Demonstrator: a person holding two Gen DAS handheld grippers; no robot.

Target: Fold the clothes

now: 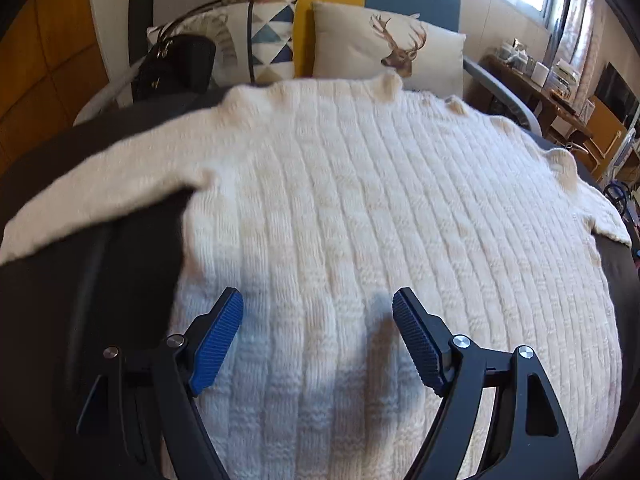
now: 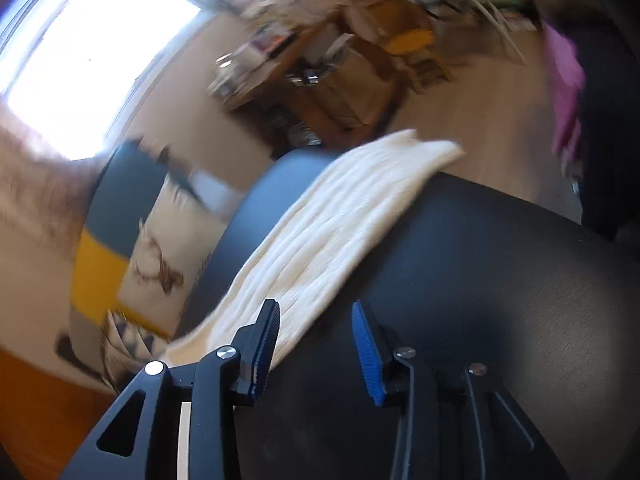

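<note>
Two claws, both open and empty: my left claw (image 1: pixel 318 336) hangs over the sweater (image 1: pixel 380 208) spread on the dark seat (image 1: pixel 120 280); my right claw (image 2: pixel 316 344) sits beside its sleeve (image 2: pixel 320 240).

The left gripper (image 1: pixel 318 322) hangs over a cream ribbed knit sweater (image 1: pixel 380 208), its jaws spread wide with nothing between the blue ridged pads (image 1: pixel 218 344). The sweater lies flat on a dark surface (image 1: pixel 88 288), spreading ahead of the fingers; one sleeve (image 1: pixel 100 196) runs out to the left of the left finger. Beyond the sweater's far edge stand a deer-print cushion (image 1: pixel 384 46) and a cushion with blue triangles (image 1: pixel 264 36), with a black handbag (image 1: pixel 172 66) further left. A cluttered wooden desk (image 1: pixel 536 88) sits far right.
</note>
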